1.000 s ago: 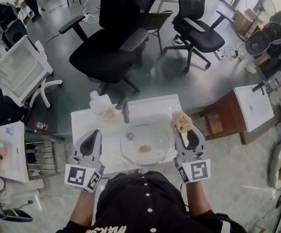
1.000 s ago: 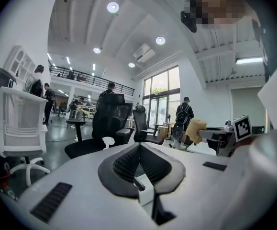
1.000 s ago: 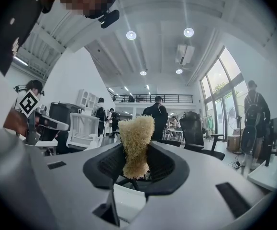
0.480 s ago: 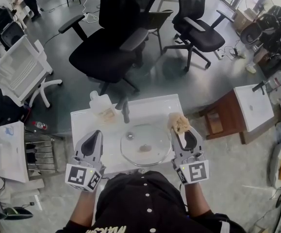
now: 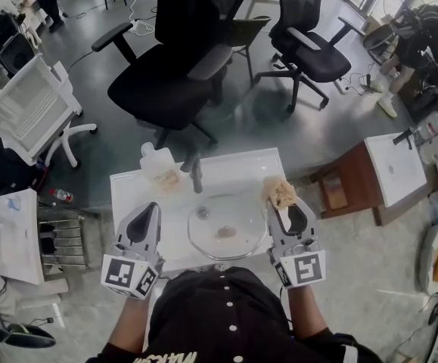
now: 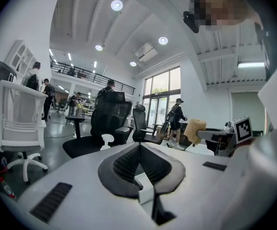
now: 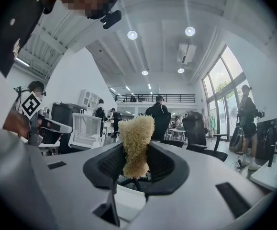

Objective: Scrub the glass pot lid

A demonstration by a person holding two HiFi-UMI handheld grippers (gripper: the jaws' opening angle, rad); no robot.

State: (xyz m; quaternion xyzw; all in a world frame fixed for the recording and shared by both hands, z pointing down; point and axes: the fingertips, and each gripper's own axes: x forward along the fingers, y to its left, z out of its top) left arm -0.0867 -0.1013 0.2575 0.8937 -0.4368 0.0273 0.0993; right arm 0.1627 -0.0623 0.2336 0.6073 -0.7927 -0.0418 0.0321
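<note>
The round glass pot lid (image 5: 237,219) lies flat on the white table (image 5: 234,166), with its knob (image 5: 202,212) toward the left and a brownish smear near the middle. My right gripper (image 5: 280,201) hovers just right of the lid, shut on a tan loofah scrubber (image 5: 282,190). In the right gripper view the scrubber (image 7: 136,145) stands upright between the pads of that gripper (image 7: 137,153). My left gripper (image 5: 151,206) is held left of the lid, shut and with nothing in it; its pads (image 6: 128,158) meet in the left gripper view.
A clear plastic bottle (image 5: 158,165) and a dark upright object (image 5: 197,174) stand at the table's far edge. Black office chairs (image 5: 166,82) sit beyond the table, a white chair (image 5: 29,108) to the left, and a wooden side table (image 5: 355,180) to the right. People walk in the background.
My right gripper has edged slightly left toward the lid with the scrubber. The left gripper has stayed put. A person at the far right has moved.
</note>
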